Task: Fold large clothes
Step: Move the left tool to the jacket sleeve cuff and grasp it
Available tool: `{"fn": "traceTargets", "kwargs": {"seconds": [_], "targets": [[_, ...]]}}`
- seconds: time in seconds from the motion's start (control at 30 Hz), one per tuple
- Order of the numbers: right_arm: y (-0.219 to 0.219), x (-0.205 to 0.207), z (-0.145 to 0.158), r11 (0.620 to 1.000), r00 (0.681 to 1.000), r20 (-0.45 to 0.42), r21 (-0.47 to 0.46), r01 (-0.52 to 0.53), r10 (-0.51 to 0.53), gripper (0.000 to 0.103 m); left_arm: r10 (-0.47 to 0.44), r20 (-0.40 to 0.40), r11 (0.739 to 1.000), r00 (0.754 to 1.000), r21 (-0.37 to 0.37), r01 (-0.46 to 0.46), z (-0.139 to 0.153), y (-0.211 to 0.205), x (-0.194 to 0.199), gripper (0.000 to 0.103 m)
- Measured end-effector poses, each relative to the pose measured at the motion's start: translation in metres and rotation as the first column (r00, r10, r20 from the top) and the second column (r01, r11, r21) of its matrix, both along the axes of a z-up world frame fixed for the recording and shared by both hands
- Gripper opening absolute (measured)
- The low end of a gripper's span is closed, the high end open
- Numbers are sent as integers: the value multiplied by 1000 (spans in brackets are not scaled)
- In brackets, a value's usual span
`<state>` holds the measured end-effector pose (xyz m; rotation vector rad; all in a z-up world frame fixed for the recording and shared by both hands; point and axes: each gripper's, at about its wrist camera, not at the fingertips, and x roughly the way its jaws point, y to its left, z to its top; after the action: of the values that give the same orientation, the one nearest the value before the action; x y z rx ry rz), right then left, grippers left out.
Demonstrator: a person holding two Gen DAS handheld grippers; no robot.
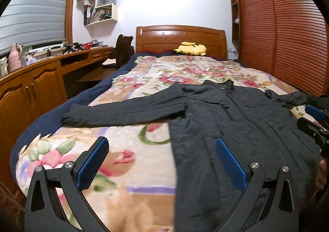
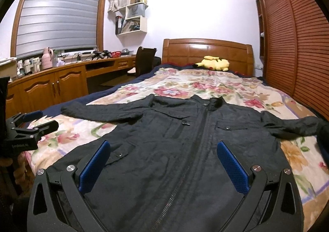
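Note:
A large black jacket (image 1: 226, 120) lies flat and face up on the floral bedspread (image 1: 131, 149), zipped, collar toward the headboard, both sleeves spread out sideways. It also shows in the right wrist view (image 2: 185, 139). My left gripper (image 1: 162, 160) is open and empty above the bed's near end, over the jacket's left hem edge. My right gripper (image 2: 163, 164) is open and empty above the jacket's lower front, astride the zipper. Each gripper shows at the edge of the other's view: the right one (image 1: 314, 122) and the left one (image 2: 30, 122).
A yellow plush toy (image 1: 190, 48) lies by the wooden headboard (image 1: 181, 36). A wooden desk and cabinets (image 1: 41, 79) with clutter run along the left, with a dark chair (image 1: 121, 50). A slatted wardrobe (image 1: 287, 36) stands close on the right.

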<state>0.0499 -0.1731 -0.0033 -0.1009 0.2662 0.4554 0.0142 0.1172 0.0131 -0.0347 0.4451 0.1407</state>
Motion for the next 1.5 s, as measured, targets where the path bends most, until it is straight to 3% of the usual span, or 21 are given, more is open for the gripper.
{"fn": "traceTargets", "kwargs": {"seconds": [0.67, 1.27, 1.5], "targets": [[65, 55, 8, 993, 993, -63, -61, -102, 98, 103, 98, -93, 995, 991, 17, -97, -15, 97, 35, 103], [95, 79, 1, 974, 972, -156, -114, -196, 177, 103, 169, -241, 985, 956, 78, -155, -41, 193, 75, 103], [96, 81, 5, 968, 965, -173, -120, -220, 198, 103, 133, -294, 991, 946, 12, -136, -47, 221, 96, 103]]}}
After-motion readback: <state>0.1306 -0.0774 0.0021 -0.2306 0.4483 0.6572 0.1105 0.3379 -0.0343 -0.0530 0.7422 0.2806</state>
